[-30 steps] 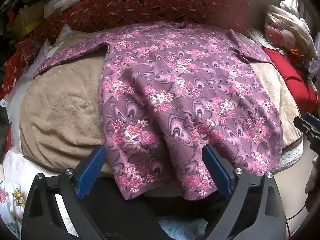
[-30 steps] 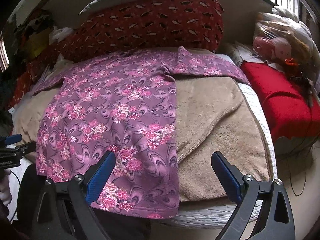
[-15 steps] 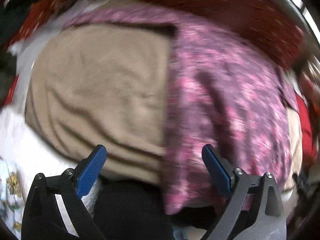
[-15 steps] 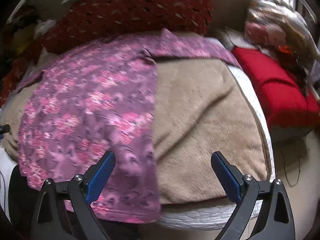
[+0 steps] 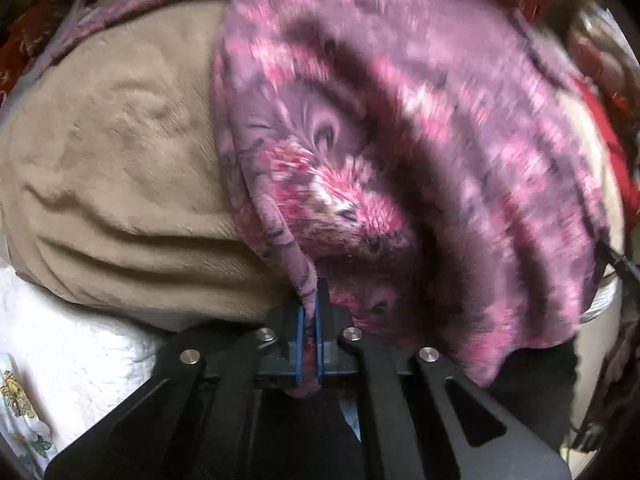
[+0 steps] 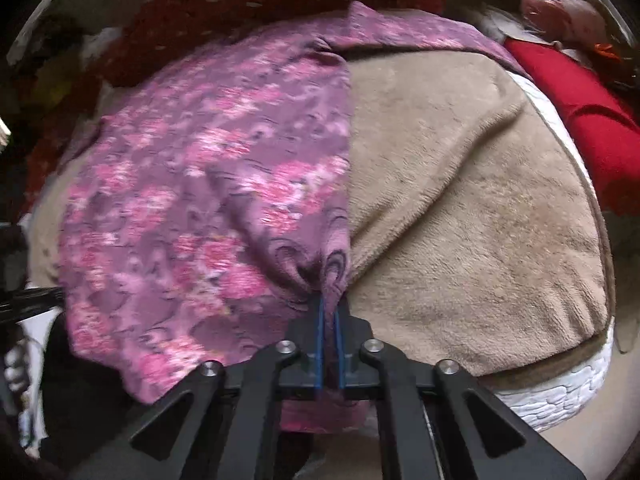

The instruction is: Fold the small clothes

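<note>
A purple top with pink flowers (image 5: 400, 140) lies spread over a beige blanket (image 5: 112, 160) on a bed, its hem hanging over the near edge. My left gripper (image 5: 308, 304) has its jaws closing on the hem's left corner, and the cloth is pinched between the blue pads (image 5: 298, 344). In the right wrist view the same top (image 6: 208, 160) bunches into folds at its right hem corner. There my right gripper (image 6: 329, 308) has its jaws closing on the fabric, which is squeezed between its pads.
The beige blanket (image 6: 460, 200) covers a white quilted mattress (image 6: 560, 392). A red patterned pillow (image 6: 260, 0) lies at the head of the bed and a red cushion (image 6: 580, 120) at the right. A printed white cloth (image 5: 24, 400) hangs at the lower left.
Both grippers dropped to the near hem and went from wide open to shut on its two corners. The left view swung left, then closed in on the cloth.
</note>
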